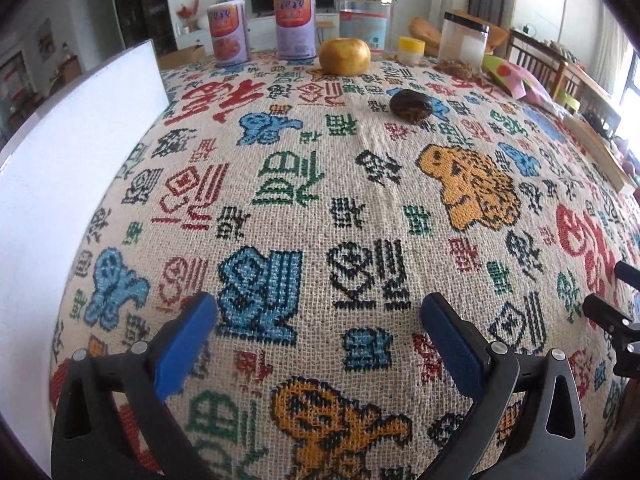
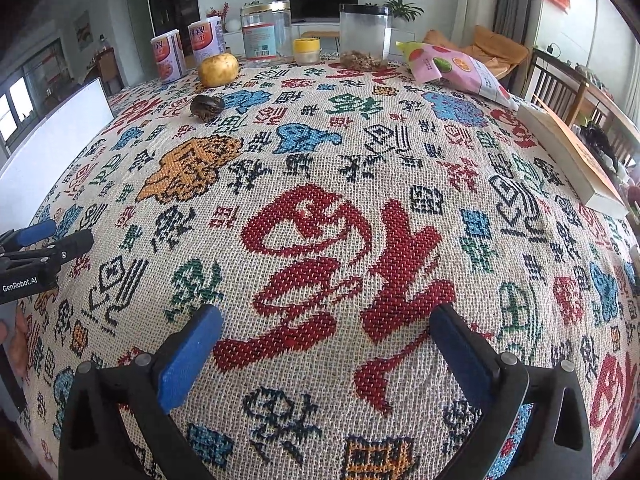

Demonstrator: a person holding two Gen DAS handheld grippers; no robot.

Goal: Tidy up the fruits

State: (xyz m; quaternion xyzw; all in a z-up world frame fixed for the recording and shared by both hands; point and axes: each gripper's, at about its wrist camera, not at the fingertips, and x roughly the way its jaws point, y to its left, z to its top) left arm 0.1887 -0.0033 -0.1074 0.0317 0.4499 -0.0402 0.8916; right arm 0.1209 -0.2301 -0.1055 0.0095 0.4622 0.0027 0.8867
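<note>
Round yellow-gold fruit (image 1: 344, 57) far on the woven patterned surface (image 1: 304, 216), just right of two lilac cans (image 1: 294, 26); small dark wrinkled fruit (image 1: 410, 105) nearer, to its right, apart. Left gripper (image 1: 318, 312) blue fingers (image 1: 184, 344) spread wide, nothing between. Right gripper (image 2: 326, 322) likewise wide, empty.

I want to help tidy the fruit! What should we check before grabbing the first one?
1. Left tool open and empty: ok.
2. Right tool open and empty: ok.
3. Yellow fruit in plain sight with nothing on top: ok.
4. Dark fruit lying apart from the yellow one: ok.
5. Either tool close enough to a fruit to grab it: not ok, both fruits lie at the far end of the tablecloth.
6. A place to put the fruit: cannot tell.
</note>
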